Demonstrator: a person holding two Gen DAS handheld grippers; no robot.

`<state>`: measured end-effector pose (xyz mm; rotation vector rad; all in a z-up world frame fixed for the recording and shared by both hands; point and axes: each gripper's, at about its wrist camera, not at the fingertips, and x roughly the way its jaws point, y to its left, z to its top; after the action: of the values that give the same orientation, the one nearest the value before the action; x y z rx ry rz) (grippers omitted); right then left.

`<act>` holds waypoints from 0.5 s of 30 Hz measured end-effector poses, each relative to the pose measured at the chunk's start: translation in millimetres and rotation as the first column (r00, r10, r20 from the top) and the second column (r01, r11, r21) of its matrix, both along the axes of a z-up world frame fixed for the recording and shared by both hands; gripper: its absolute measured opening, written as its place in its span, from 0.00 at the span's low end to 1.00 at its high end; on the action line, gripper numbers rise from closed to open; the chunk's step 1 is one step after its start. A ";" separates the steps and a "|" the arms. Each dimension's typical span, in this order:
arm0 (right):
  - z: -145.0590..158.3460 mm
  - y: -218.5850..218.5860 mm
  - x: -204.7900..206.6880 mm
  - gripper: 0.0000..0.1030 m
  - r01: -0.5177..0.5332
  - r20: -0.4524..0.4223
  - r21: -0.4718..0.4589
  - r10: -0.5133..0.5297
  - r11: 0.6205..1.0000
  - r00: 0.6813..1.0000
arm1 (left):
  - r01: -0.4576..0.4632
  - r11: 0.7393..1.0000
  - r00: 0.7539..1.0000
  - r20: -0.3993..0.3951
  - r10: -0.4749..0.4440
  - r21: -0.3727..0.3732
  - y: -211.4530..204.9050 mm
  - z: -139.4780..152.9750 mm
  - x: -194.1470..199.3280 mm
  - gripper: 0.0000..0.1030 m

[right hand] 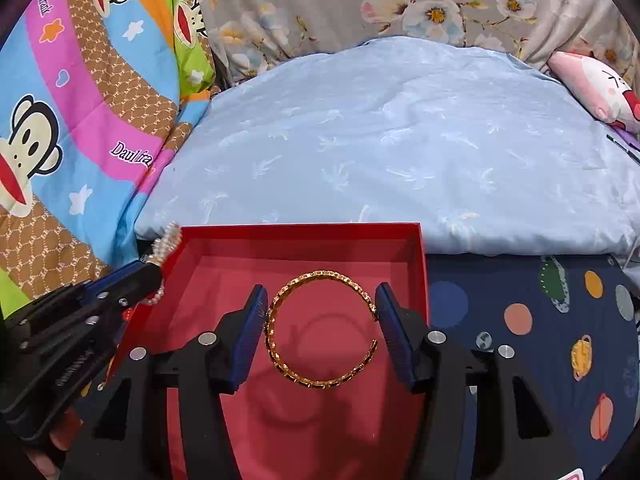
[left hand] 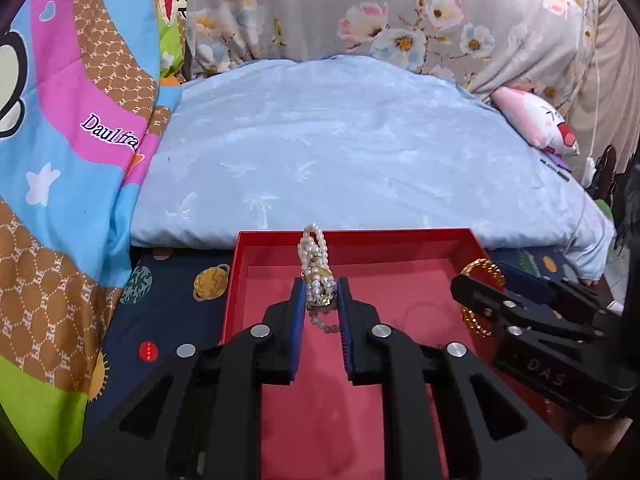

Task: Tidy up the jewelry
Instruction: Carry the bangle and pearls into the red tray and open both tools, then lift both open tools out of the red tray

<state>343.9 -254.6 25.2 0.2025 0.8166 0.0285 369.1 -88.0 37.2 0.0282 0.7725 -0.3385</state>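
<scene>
An open red box (left hand: 360, 238) lies on a dark planet-print sheet; it also shows in the right wrist view (right hand: 304, 229). My left gripper (left hand: 320, 286) is shut on a white pearl bracelet (left hand: 315, 268) with gold pieces and holds it above the box floor. In the right wrist view the left gripper (right hand: 150, 270) is at the box's left edge with the pearl bracelet (right hand: 166, 242) sticking out. My right gripper (right hand: 320, 300) grips a gold bangle (right hand: 320, 328) across its width, above the box floor. In the left wrist view the right gripper (left hand: 484, 276) holds the gold bangle (left hand: 478, 298) at the box's right wall.
A light blue pillow (left hand: 344, 148) lies just behind the box. A colourful monkey-print quilt (left hand: 60, 160) rises on the left. A floral grey cover (left hand: 400, 12) is at the back, and a pink plush toy (left hand: 532, 120) at the right. The dark sheet (right hand: 520, 320) extends right of the box.
</scene>
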 end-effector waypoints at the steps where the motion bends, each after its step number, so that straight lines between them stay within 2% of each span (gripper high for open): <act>1: -3.1 -1.4 2.6 0.58 0.004 0.000 0.009 -0.004 1.000 1.000 | 0.003 1.000 1.000 0.001 -0.003 0.009 -2.3 -4.3 4.2 0.16; 2: -4.9 -2.0 4.1 0.61 0.012 -0.001 0.009 -0.012 1.000 1.000 | -0.006 1.000 1.000 0.004 0.006 0.018 -3.2 -6.6 6.1 0.20; 4: -4.3 -3.3 2.4 0.67 0.035 0.011 0.007 -0.035 0.999 0.999 | -0.024 0.999 1.000 0.009 0.024 0.033 -4.5 -9.5 8.3 0.36; 7: -2.7 -7.7 -6.3 0.71 0.063 0.034 0.036 -0.064 0.997 0.997 | -0.039 0.999 0.999 0.019 0.039 0.025 0.9 -5.6 2.3 0.44; 10: -2.0 -10.5 -9.8 0.71 0.089 0.044 0.057 -0.091 0.994 0.995 | -0.050 0.999 0.999 0.020 0.050 0.003 9.7 -1.6 -6.9 0.46; 15: 3.6 -12.6 -16.6 0.71 0.124 0.066 0.070 -0.129 0.990 0.989 | -0.062 0.998 0.997 0.050 0.061 0.016 24.4 6.5 -37.3 0.49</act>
<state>327.3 -267.2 28.7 0.3138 0.7314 -0.0565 331.8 -63.6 43.7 0.0293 0.7261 -0.2720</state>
